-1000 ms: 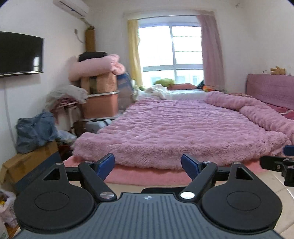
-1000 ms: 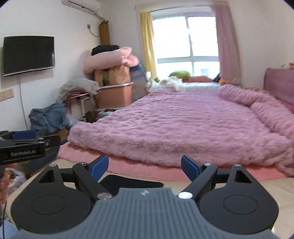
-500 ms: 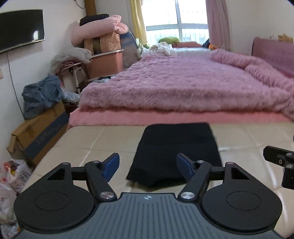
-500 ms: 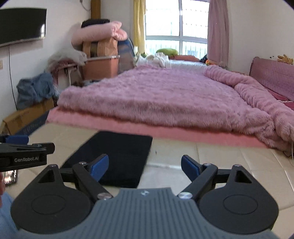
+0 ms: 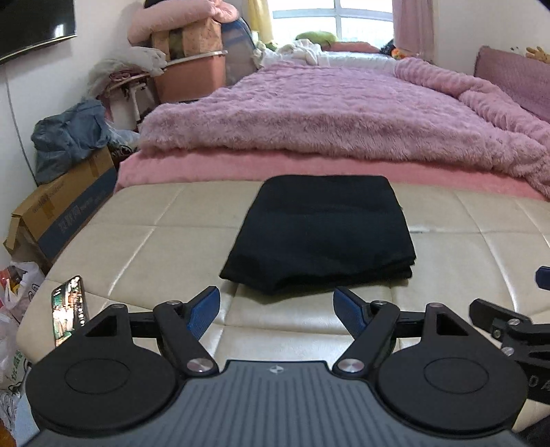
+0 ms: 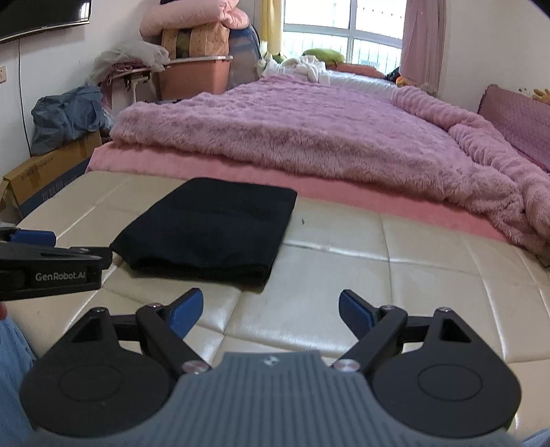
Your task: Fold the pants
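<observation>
1 pants (image 5: 319,230), 1 phone (image 5: 68,309), 2 tools (image 5: 276,306)

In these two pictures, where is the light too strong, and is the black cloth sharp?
Left wrist view: window overexposed; black pants slightly soft, folds barely readable. Right wrist view: window also glares; pants lose detail in darkness; fisheye bends the bench seams.

A: The pants (image 5: 319,233) look like matt black cloth, smooth and soft. The tabletop (image 5: 165,247)?

B: Cream leather-like padding, glossy, with stitched seams. The bed's blanket (image 5: 337,113) is shaggy pink plush. The left tongs (image 5: 276,306) are matt black plastic with blue ribbed pads and shiny metal screws.
</observation>
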{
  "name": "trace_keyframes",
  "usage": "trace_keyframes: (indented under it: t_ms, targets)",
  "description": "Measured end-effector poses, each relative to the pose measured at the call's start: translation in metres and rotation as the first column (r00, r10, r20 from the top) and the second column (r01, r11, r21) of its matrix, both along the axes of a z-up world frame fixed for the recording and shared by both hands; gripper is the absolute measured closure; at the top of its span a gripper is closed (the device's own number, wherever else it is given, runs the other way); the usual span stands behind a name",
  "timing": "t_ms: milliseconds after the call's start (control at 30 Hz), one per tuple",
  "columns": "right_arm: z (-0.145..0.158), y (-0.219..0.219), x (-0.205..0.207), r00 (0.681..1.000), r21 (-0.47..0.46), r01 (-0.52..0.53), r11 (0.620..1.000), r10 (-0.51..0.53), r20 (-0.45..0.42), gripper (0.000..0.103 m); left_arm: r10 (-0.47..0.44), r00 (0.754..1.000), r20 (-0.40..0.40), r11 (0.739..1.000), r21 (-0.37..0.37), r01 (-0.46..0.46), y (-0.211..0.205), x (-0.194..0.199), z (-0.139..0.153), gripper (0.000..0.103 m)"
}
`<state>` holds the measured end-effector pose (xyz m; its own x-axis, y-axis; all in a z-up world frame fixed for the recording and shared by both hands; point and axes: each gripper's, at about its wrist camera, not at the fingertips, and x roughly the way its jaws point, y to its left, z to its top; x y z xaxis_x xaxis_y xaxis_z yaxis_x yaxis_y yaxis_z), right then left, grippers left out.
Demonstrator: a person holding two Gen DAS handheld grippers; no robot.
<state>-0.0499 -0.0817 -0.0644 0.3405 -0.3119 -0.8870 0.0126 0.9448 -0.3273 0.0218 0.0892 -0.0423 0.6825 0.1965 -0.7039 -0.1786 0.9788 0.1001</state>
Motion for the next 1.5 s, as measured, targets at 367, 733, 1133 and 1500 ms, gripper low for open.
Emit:
trace_keyframes:
  t_ms: [367, 733, 1133, 1500]
  targets:
    - [-0.0076, -0.0035, 0.0028, 0.999, 0.019, 0.027, 0.999, -0.026, -0.038, 0.021, -0.022, 1.000, -0.016, 1.000, -0.006, 0.022, -0.0054, 0.0049, -0.0019, 0.015]
    - [-0.0080, -0.0069, 0.0059, 0.998, 0.026, 0.042, 0.999, -0.040, -0.045, 0.021, -0.030, 0.999, -0.027, 0.999, -0.013, 0.030, -0.0046, 0.0070, -0.0019, 0.015]
    - [-0.0083, -0.0069, 0.0061, 0.998, 0.026, 0.042, 0.999, -0.041, -0.044, 0.021, -0.034, 0.999, -0.021, 0.999, -0.017, 0.034, -0.0051, 0.0078, -0.0010, 0.015]
    - [-0.0068, -0.0075, 0.0055, 0.998, 0.029, 0.044, 0.999, -0.043, -0.040, 0.021, -0.039, 0.999, -0.023, 0.999, -0.028, 0.038, -0.0044, 0.0072, 0.0002, 0.015]
